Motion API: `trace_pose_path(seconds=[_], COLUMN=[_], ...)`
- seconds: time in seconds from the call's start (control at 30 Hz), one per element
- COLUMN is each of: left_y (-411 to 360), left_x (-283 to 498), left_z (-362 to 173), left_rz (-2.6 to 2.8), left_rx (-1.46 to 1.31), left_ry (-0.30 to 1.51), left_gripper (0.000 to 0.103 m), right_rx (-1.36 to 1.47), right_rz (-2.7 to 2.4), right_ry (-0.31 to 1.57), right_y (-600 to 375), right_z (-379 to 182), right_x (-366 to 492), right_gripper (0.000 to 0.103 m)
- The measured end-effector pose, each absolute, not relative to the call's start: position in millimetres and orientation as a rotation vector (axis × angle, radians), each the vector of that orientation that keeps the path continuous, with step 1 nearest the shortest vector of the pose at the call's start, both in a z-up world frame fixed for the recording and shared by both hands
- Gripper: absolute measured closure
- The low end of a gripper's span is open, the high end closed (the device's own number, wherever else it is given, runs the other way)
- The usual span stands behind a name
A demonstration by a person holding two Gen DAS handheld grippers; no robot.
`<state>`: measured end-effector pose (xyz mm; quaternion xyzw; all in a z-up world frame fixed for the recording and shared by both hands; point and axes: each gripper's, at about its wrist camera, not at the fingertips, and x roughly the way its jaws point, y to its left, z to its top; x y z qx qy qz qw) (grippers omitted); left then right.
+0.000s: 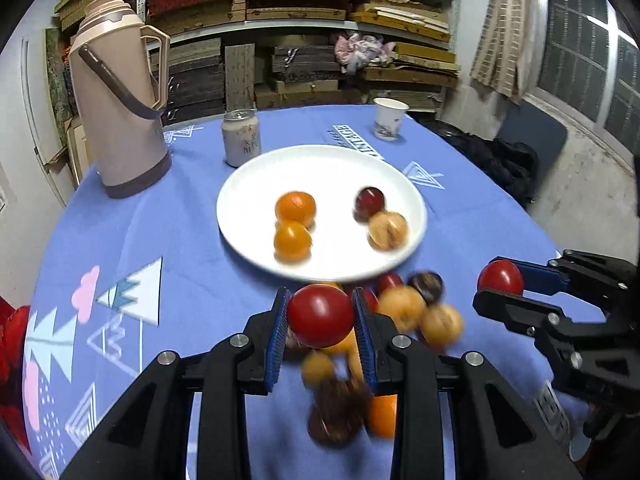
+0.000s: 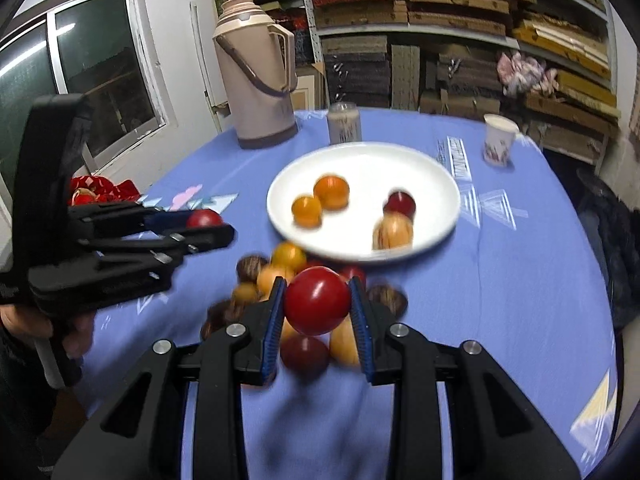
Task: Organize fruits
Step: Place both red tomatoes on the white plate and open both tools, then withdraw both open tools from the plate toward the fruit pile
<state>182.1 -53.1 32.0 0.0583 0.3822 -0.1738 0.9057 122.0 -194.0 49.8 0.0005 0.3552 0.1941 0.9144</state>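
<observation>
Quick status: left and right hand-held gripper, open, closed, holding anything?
Left hand-held gripper: closed on a red fruit, lifted off the table.
Right hand-held gripper: closed on another red fruit, also lifted.

I am seeing even, fairly dim indoor lighting in both wrist views. Motion blur is smearing the loose fruit pile (image 1: 360,360) and the plate (image 2: 420,160) rim. Fisheye distortion is bending the edges, and corners are vignetting black.
</observation>
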Motion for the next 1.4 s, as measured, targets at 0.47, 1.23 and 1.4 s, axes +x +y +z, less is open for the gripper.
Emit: trace_pose_path(seconds=[0.47,1.23,1.4], left_y=[-59,-47,-43], left_x=[283,206,173], left_z=[-6,24,19], left_rz=[-0.27,-0.272,-0.281], left_rx=[0.069,0.097,0.101], left_ry=[0.881,0.787,0.784], left_gripper=[0.071,0.014,0.014], right_rx=[-0.007,0.382,0.494], right_rz=[0.375,0.313,0.32], right_ry=[0.873,0.754,0.776], right_y=[-166,-248,-262], right_z=[-1,22,11], right_x=[242,162,131], right_gripper=[0.072,0.01,0.008])
